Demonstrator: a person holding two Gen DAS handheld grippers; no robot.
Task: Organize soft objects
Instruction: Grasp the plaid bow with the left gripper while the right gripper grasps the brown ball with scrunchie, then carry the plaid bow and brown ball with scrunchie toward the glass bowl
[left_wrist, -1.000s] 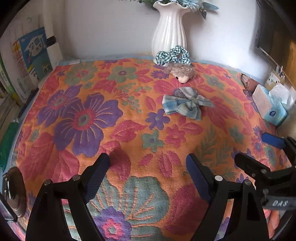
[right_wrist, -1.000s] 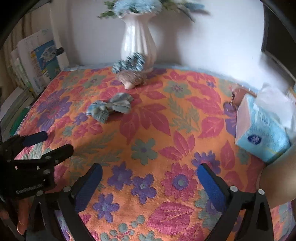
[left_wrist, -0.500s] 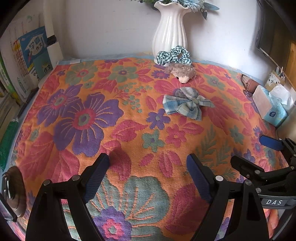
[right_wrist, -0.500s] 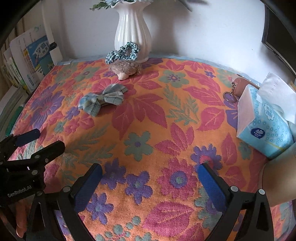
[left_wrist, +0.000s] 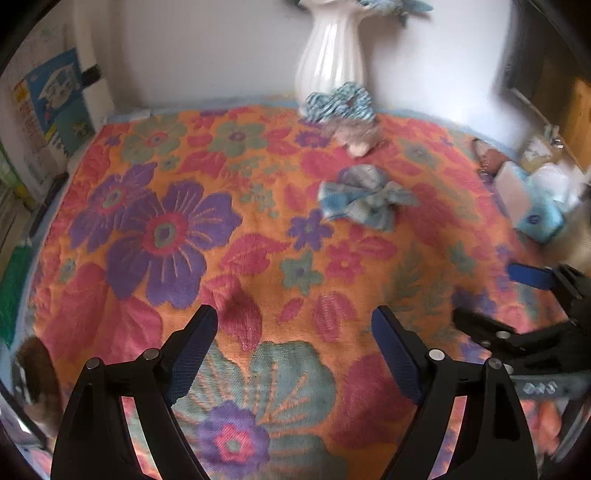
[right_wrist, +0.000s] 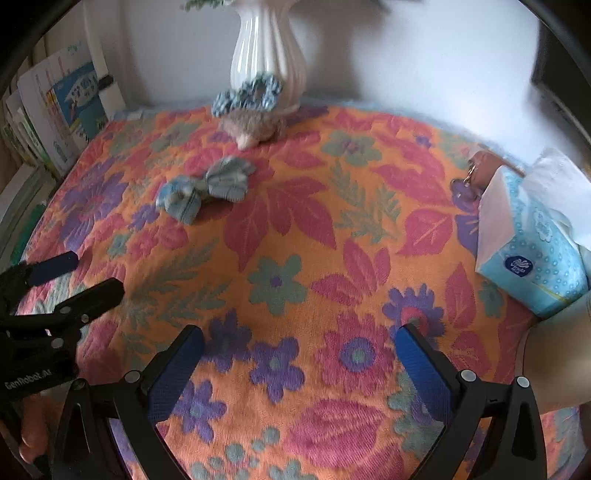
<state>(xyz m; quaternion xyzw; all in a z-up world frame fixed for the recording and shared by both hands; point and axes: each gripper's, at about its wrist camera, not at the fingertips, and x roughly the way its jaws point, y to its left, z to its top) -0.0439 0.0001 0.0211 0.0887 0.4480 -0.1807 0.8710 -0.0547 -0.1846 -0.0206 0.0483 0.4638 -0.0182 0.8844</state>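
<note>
Soft objects: plaid bow (left_wrist: 364, 201) mid-cloth; scrunchie (left_wrist: 338, 103) and hedgehog plush (left_wrist: 356, 136) by the vase (left_wrist: 330, 55) | left gripper (left_wrist: 295, 347), right gripper (right_wrist: 299, 354): jaws apart, holding nothing | step: approach, nothing gripped | next: reach forward to bow, close on its middle.

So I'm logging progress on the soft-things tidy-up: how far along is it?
Barely started. Nothing looks sorted: the plaid bow lies alone on the flowered cloth, while the scrunchie and small hedgehog toy sit together by the vase. Nothing is in hand: the left gripper and right gripper are both open and empty. All three soft things remain to be gathered.
</note>
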